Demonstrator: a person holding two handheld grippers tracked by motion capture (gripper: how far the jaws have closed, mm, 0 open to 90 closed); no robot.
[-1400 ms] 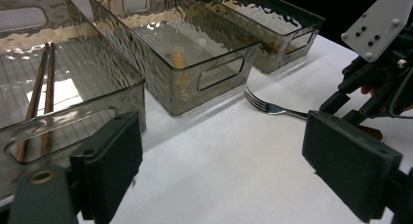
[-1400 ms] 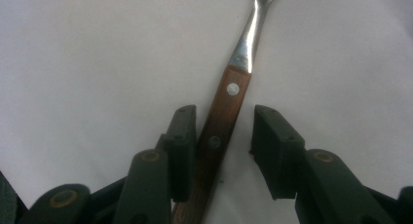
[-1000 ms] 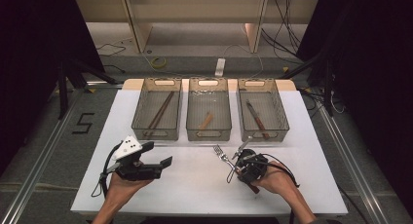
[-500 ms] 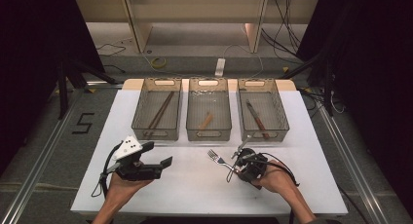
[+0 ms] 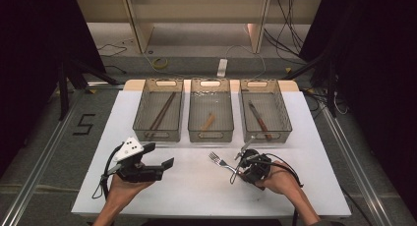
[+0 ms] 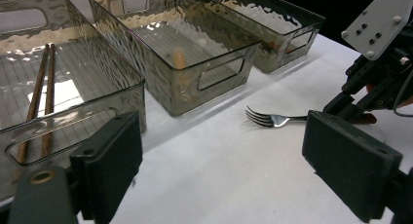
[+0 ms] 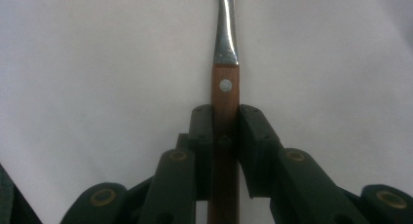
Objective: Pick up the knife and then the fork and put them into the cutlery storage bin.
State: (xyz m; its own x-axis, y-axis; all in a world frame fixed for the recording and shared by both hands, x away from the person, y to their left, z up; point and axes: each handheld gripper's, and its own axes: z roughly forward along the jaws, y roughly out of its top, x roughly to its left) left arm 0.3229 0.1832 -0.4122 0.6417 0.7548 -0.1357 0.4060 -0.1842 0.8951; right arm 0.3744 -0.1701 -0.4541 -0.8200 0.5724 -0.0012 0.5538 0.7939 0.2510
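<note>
The right gripper (image 5: 244,168) was clamped on the wooden handle of a shiny metal fork (image 5: 222,161); its two black jaws had just been closing, and now they squeezed the brown handle from both sides, with the silver neck of the fork (image 7: 225,31) sticking out past them. The fork lay low over the white table (image 5: 196,191), in front of the middle clear plastic bin (image 5: 210,116), with its prongs pointing away from the right gripper. The left gripper (image 5: 162,164) was in front of the left clear plastic bin (image 5: 158,115), well apart from the fork; its jaws stood wide apart with nothing between them. Two long brown chopsticks (image 5: 161,113) lay in that left bin; a small light wooden piece (image 5: 208,122) lay in the middle bin; a brown-handled knife (image 5: 259,120) lay in the right clear plastic bin (image 5: 264,115).
</note>
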